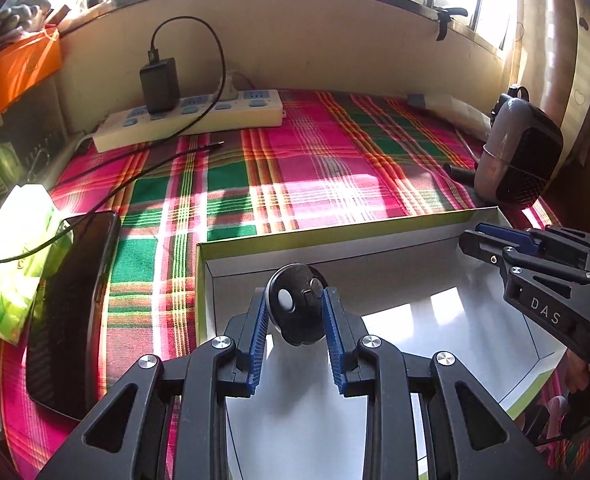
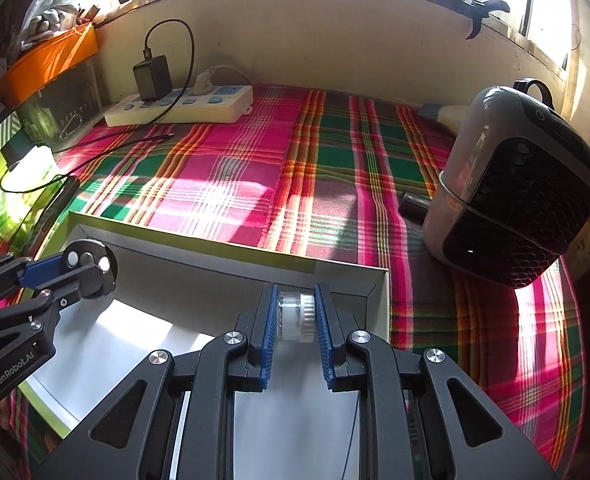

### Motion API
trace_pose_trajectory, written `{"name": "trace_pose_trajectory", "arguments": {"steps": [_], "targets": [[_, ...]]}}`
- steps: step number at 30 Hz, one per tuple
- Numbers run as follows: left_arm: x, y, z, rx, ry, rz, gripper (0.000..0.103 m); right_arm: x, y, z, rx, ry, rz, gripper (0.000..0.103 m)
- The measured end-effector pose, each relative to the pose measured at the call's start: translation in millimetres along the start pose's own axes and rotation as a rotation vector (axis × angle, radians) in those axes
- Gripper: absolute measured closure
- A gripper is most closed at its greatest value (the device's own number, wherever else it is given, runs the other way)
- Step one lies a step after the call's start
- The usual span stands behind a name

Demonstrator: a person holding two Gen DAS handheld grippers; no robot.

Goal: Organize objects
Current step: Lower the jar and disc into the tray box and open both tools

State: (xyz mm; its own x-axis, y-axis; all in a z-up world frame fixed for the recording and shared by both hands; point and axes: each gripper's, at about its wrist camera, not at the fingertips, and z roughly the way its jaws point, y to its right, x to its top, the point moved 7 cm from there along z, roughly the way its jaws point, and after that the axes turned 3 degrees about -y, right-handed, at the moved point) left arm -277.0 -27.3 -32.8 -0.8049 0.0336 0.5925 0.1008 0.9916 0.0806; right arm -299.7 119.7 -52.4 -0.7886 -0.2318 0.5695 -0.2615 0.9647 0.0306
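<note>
My left gripper (image 1: 295, 304) is shut on a round black disc-shaped device (image 1: 293, 308) with a white spot, held over the open white box (image 1: 335, 240) with a yellow-green rim. It also shows in the right wrist view (image 2: 89, 262). My right gripper (image 2: 295, 312) is shut on a small clear and white ridged cap-like piece (image 2: 295, 314), held over the box (image 2: 351, 280) near its far right corner. The right gripper shows in the left wrist view (image 1: 483, 240) at the box's right side.
A plaid cloth (image 1: 315, 168) covers the table. A power strip (image 1: 191, 120) with a black charger and cable lies at the back left. A grey and black heater (image 2: 511, 184) stands at the right. A black phone (image 1: 67, 308) and a green packet (image 1: 19, 248) lie at the left.
</note>
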Motion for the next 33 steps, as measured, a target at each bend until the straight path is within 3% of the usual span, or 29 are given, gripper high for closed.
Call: {"name": "trace_pose_trajectory", "arguments": {"steps": [27,33], "targets": [[2.1,0.4,5.3,-0.002,-0.006,-0.003,0.075,-3.1,-0.1,11.6,-0.012,-0.046,-0.013,0.083],[1.7,0.5,4.8,-0.013,-0.012,-0.011,0.071,-2.0,-1.9,8.7,-0.005,-0.033,-0.012,0.059]]}}
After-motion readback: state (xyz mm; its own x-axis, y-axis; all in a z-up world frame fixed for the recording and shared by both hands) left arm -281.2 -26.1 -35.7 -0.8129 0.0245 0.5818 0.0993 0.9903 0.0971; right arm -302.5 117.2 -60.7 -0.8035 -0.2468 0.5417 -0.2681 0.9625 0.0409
